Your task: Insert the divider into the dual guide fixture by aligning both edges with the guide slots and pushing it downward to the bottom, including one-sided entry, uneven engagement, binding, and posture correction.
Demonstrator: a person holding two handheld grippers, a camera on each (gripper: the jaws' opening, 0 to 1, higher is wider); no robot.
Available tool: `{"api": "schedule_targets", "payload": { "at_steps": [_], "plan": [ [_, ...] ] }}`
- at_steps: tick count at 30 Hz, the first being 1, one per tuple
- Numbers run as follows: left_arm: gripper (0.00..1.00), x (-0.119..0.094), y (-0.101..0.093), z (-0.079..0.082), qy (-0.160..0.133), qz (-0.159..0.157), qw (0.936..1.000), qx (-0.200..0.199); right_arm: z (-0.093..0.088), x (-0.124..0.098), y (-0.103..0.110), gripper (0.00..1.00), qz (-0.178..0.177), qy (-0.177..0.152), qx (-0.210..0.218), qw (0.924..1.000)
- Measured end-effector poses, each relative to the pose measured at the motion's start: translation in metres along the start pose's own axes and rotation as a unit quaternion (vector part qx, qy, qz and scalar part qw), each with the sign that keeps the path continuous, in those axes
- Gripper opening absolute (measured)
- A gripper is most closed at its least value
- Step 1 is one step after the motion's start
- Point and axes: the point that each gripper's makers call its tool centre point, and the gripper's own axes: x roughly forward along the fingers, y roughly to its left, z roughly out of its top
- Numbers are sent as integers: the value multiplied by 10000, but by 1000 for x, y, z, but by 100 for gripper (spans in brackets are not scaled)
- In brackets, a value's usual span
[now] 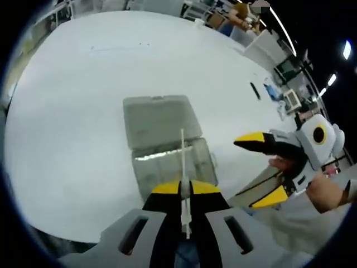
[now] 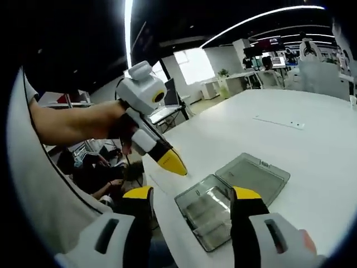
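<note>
Your left hand-held gripper (image 1: 186, 192) is clamped on the divider (image 1: 183, 167), a thin white plate seen edge-on, standing up between the yellow-tipped jaws and reaching out over the box. In the right gripper view the same left hand-held gripper (image 2: 177, 166) points its yellow tip down, above the near-left corner of the box; the divider is too thin to make out there.

Your right hand-held gripper (image 2: 192, 202) has its jaws wide apart with nothing between them, held over the near edge of the box (image 2: 215, 215). In the left gripper view it comes in from the right (image 1: 268, 167), jaws spread, your hand (image 1: 321, 190) behind it, off to the side of the box and not touching it.

The box (image 1: 167, 159) is a clear shallow tray with its lid (image 1: 159, 120) flipped open flat behind it, both lying on the white surface (image 1: 72, 111). Guide slots inside are too blurred to tell. The divider is not yet in the tray.

Farther back on the surface a small dark item (image 1: 255, 90) lies well apart from the box. Beyond that, desks and monitors (image 2: 276, 58) under strip lights.
</note>
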Motion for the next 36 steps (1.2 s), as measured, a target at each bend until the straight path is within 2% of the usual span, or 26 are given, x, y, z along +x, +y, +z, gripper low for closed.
{"api": "schedule_targets", "payload": {
  "at_steps": [4, 13, 23, 36],
  "plan": [
    [1, 0, 1, -2, 23, 62, 9999, -101, -1, -1, 0, 55, 69, 10, -198, 9998],
    [1, 10, -3, -8, 111, 153, 9990, -412, -15, -7, -1, 58, 242, 231, -610, 9976],
    [1, 22, -7, -9, 117, 230, 9977, -630, -21, -14, -2, 61, 435, 267, -842, 9951],
    [1, 28, 0, -15, 139, 363, 9953, -886, -27, -21, -5, 62, 472, 237, -1064, 9929]
  ]
}}
